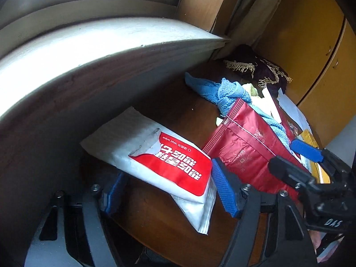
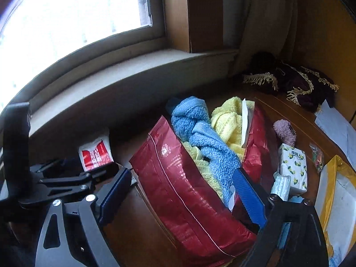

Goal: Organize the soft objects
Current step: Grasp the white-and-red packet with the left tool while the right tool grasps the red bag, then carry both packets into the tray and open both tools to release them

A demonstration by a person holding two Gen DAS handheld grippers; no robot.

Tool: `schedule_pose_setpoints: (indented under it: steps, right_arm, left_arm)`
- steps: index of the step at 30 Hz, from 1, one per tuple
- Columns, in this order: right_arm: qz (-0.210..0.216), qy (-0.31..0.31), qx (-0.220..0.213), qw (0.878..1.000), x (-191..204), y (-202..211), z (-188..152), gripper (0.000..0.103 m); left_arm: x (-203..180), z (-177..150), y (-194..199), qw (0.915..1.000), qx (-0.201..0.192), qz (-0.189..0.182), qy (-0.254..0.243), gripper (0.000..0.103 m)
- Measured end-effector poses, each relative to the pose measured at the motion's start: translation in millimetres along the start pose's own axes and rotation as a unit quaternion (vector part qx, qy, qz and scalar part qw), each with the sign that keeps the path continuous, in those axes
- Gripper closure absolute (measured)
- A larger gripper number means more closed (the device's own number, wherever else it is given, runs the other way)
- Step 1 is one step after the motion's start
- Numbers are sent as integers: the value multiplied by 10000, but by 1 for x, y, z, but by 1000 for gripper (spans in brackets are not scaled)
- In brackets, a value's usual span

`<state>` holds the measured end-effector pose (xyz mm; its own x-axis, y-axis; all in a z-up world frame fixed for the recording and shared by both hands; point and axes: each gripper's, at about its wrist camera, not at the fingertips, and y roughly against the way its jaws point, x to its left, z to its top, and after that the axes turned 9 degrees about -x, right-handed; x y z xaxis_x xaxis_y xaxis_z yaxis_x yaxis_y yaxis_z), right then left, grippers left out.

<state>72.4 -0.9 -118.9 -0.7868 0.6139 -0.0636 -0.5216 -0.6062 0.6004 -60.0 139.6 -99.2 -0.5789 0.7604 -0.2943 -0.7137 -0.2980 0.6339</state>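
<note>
Left wrist | wet-wipe pack (image 1: 169,162) lengthwise between wide-open jaws | right jaws wide, empty

Daylight came through a window (image 2: 73,11) above a pale sill (image 2: 138,71); yellow cabinets (image 1: 311,44) stood behind the dark desk (image 1: 169,218).

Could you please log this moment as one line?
left gripper: open around wet wipe pack | right gripper: open over red bag

The white-and-red wipe packet (image 1: 155,155) is showing "Wet wipe" in small white print, upside down; its large characters are not being read. The right hand-held gripper (image 1: 291,153) body is bearing "DAS".
</note>
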Motion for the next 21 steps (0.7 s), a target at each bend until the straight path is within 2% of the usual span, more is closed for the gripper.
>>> schedule_pose_setpoints:
  steps: [1, 3, 5, 7, 8, 10, 13, 16, 19, 21]
  right_arm:
    - [-162, 108, 60, 9998, 2, -2, -4, 27]
    - [-436, 297, 105, 9986, 6, -1, -10, 37]
    - [-438, 260, 71, 9987, 6, 6, -17, 43]
    - [-467, 198, 12, 9987, 6, 13, -22, 55]
    - [-463, 107, 5, 9989, 4, 16, -25, 58]
    - [-389, -120, -31, 9992, -2, 25, -30, 68]
    - [-293, -477, -162, 9983, -11, 39, -37, 79]
    - [-221, -737, -271, 9967, -17, 51, -42, 85]
    - [-179, -870, -385, 9953, -19, 65, -47, 87]
    - [-215, -991, -485, 9937, -23, 77, -50, 88]
  left_arm:
    - [0, 1, -1, 10000, -21, 3, -23, 43]
    - [-2, 1, -3, 10000, -22, -41, -81, 48]
    - [-4, 1, -3, 9999, -50, -89, -125, 54]
    - [-8, 1, -3, 9995, -85, -155, -247, 58]
    - [-10, 0, -3, 9993, -79, -217, -288, 60]
    - [-16, -1, -4, 9984, -15, -460, -331, 61]
    - [-27, -5, -3, 9952, 31, -885, -405, 62]
    - [-44, -10, 5, 9908, -61, -1212, -598, 62]
    - [-56, -12, 13, 9825, -97, -1733, -670, 62]
    - [-66, -12, 17, 9781, -150, -1928, -774, 62]
